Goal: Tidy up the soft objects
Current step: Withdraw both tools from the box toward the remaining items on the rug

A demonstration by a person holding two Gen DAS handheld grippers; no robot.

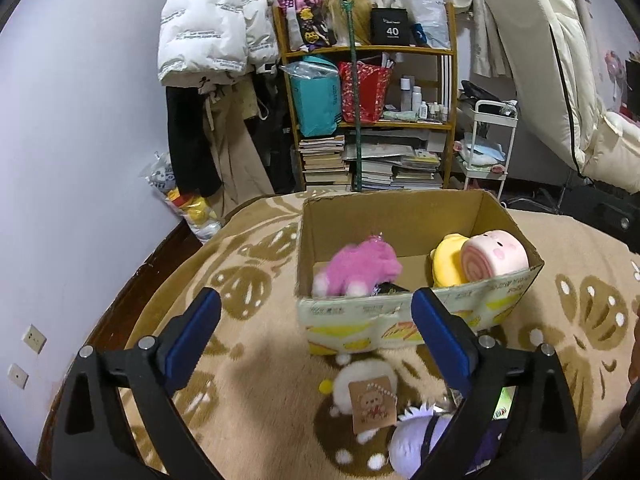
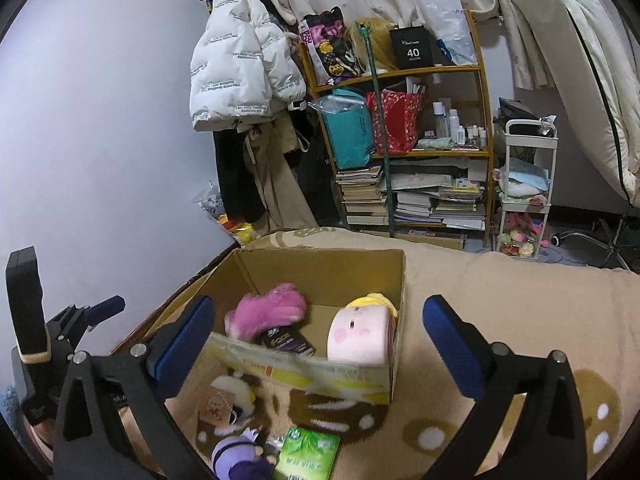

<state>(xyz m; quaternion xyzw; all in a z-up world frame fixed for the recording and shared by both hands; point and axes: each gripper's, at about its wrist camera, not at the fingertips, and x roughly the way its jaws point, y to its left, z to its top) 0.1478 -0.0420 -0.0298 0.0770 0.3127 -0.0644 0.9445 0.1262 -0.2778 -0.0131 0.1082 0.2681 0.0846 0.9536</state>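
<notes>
Both grippers up over a fuzzy tan blanket (image 1: 248,380), in front of a cardboard box (image 1: 400,320)

Left gripper (image 1: 316,344): jaws spread wide, nothing between them. Right gripper (image 2: 316,348): jaws spread wide too, nothing pinched

In the box: a pink fluffy toy (image 1: 356,270) on the left, a pink roll pillow (image 1: 494,254) leaning on a yellow plush (image 1: 446,260) on the right, a small dark packet (image 2: 286,342) on the floor of the box between them

Not yet in the box, on the blanket just in front of its near wall: a white plush with a paper tag (image 1: 366,394), a purple plush (image 2: 236,456) right beside it, a green packet (image 2: 308,456) next to that

What could go wrong:
- Jaws closing on the paper tag only, so the white plush swings or drops
- White and purple plush touching, so a grab for one may drag the other
- Green packet probably not soft, so easy to put away by mistake
- Bumping the low near wall of the box on the way in, so the box slides on the fuzzy blanket

Room to move:
- Bare spot in the middle of the box, good for one more toy
- Blanket open and free to the right of the box
- On the left, blanket edge and a dark wooden rim near the wall, so little room there
- Two grippers close side by side, so easy to knock together
</notes>
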